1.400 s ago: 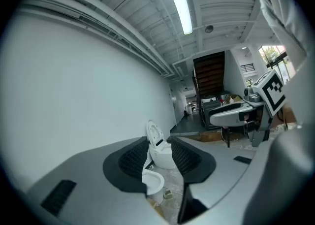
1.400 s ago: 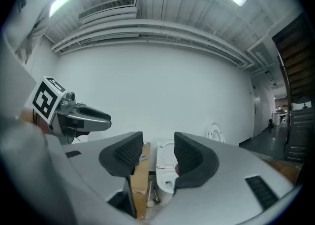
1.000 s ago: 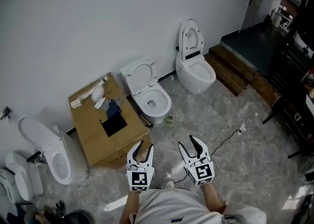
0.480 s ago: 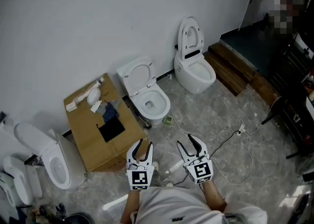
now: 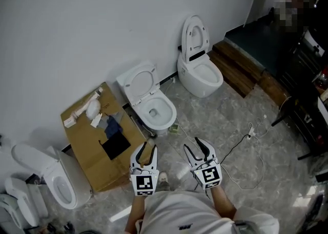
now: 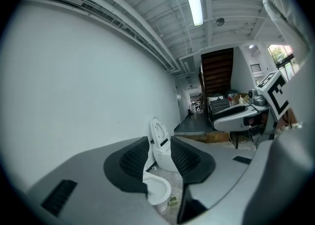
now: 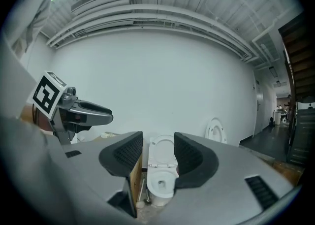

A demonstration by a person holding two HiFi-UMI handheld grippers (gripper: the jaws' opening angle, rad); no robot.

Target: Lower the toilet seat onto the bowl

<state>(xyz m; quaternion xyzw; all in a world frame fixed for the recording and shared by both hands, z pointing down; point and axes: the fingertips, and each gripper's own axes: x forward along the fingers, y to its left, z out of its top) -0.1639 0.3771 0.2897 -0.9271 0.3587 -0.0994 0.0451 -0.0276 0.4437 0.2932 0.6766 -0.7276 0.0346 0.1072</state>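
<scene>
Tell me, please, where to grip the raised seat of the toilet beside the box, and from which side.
Grip the seat at its top rim, the free edge farthest from the bowl, probably coming from the front. It leans back towards the wall, joined low at the bowl's rear, and the box crowds one side.

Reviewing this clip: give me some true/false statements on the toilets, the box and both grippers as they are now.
1. The seat of the middle toilet is raised. True.
2. The right gripper holds that seat. False: it is open, empty and well short of the toilet.
3. A cardboard box stands beside the middle toilet. True.
4. The taller toilet is closed. False: it stands open.
5. The left gripper grips the box. False: it is shut on nothing.
</scene>
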